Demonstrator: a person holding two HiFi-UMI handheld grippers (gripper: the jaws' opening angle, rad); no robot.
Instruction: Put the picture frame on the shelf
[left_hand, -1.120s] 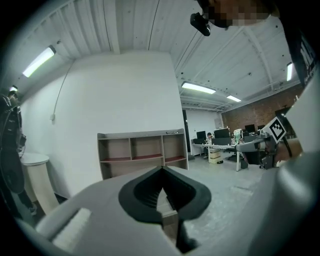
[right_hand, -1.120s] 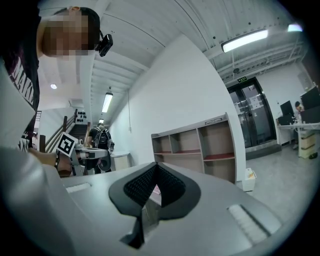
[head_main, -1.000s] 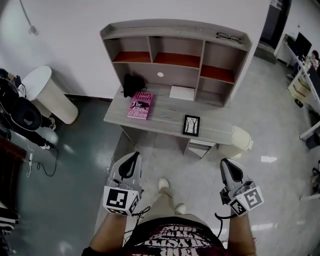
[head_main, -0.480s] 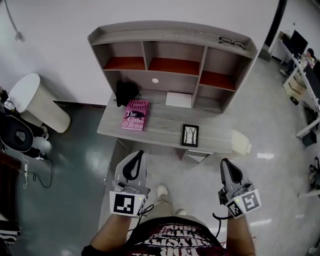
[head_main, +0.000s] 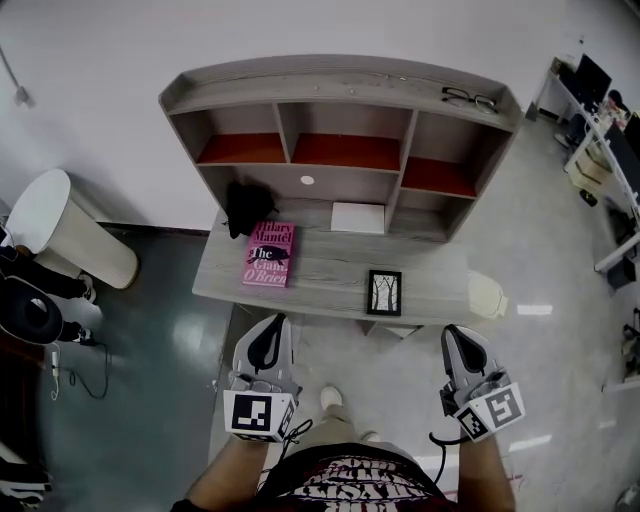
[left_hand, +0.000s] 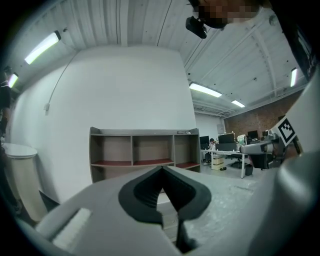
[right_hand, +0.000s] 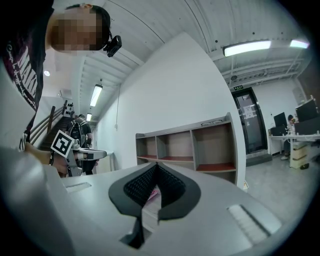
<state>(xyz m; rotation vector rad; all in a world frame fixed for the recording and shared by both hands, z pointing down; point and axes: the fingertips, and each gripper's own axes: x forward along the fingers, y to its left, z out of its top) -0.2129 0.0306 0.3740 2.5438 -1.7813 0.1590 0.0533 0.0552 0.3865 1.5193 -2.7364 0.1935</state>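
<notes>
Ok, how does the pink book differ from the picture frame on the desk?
The book is pink and larger; the picture frame is black-edged with a pale picture and smaller. The book lies toward the left, the picture frame nearer the front edge. Both lie flat on the desk.

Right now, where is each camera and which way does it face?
Head view: on the head, steeply down at shelf unit, desk, picture frame; left gripper, right gripper, shirt show.
Left gripper view: on that gripper, along its shut jaws toward the shelf unit; head camera above.
Right gripper view: on that gripper, along its shut jaws toward the shelf unit; shirt at left.
Shared: all see the shelf unit; each gripper view catches the other gripper.
</notes>
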